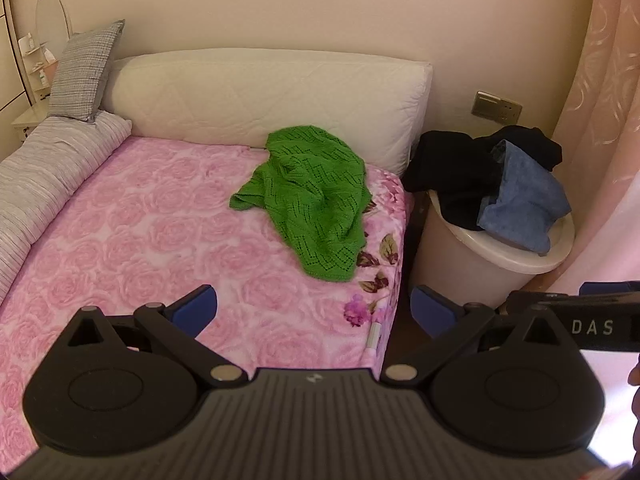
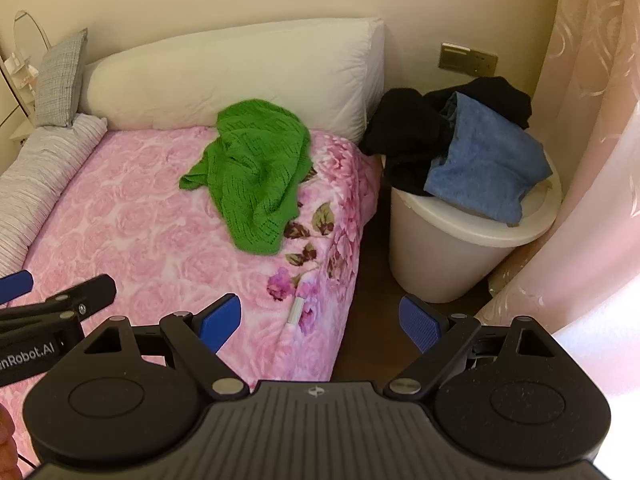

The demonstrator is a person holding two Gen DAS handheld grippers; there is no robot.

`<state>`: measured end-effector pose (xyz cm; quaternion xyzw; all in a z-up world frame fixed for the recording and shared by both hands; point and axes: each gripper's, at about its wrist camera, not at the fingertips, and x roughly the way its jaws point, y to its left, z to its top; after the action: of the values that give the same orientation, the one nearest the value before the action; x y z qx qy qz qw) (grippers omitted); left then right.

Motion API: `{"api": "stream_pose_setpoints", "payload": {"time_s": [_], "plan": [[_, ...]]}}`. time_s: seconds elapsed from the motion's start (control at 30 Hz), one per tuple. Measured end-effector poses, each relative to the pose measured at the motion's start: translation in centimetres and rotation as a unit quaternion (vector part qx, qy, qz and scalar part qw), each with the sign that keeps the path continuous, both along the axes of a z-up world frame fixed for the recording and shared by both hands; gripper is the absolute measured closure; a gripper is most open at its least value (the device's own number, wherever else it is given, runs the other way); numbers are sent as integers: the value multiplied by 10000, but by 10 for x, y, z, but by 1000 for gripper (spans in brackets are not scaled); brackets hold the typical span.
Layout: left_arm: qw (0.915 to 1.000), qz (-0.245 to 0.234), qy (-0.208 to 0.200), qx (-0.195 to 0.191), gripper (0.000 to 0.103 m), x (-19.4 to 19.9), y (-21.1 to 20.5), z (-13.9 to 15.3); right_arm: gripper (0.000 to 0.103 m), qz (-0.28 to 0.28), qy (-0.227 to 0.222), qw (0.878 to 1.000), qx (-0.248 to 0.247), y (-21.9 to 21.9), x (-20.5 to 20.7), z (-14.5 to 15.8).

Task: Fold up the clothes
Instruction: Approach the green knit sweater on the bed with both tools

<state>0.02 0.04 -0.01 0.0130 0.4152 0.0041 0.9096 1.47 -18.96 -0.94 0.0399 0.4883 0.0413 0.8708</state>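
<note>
The left claw (image 1: 314, 310) is spread wide, its blue pads (image 1: 196, 307) well apart with nothing between them; it hangs above the near part of the pink rose blanket (image 1: 160, 232), touching no cloth. The right claw (image 2: 320, 322) is likewise spread wide and empty, one blue pad (image 2: 221, 320) above the blanket's near edge and the other above the dark floor (image 2: 372, 280) beside the bed.

The green knitted garment (image 1: 316, 200) lies crumpled and unfolded on the blanket, near the blanket's far right corner, its top edge resting against the long white headboard cushion (image 1: 272, 96). Both claws are well apart from it.

Right of the blanket's corner stands a white bin (image 2: 452, 256) with a black garment (image 2: 404, 140) and a blue denim piece (image 2: 484, 160) heaped on top, spilling over its rim. A brass wall socket (image 2: 467, 58) sits above the bin, and a pink curtain (image 2: 592, 80) hangs to the bin's right.

The right wrist view shows more of the floor between bed and bin, and the full side of the bin; it also catches the left claw's black arm and a blue pad at its left edge. The left wrist view shows more of the blanket's left side, the striped grey bolster (image 1: 48, 176) along it, the grey checked pillow (image 1: 84, 72) leaning at its far end and an oval mirror (image 1: 51, 12) behind that; the right tool's black body, lettered "DAS", enters at its right edge.
</note>
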Motion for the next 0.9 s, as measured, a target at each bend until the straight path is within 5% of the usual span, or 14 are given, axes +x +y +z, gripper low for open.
{"api": "stream_pose_setpoints", "payload": {"time_s": [0.9], "plan": [[9998, -15, -50, -172, 1, 12, 43, -10, 14, 32, -124, 9999, -67, 40, 17, 0]]}}
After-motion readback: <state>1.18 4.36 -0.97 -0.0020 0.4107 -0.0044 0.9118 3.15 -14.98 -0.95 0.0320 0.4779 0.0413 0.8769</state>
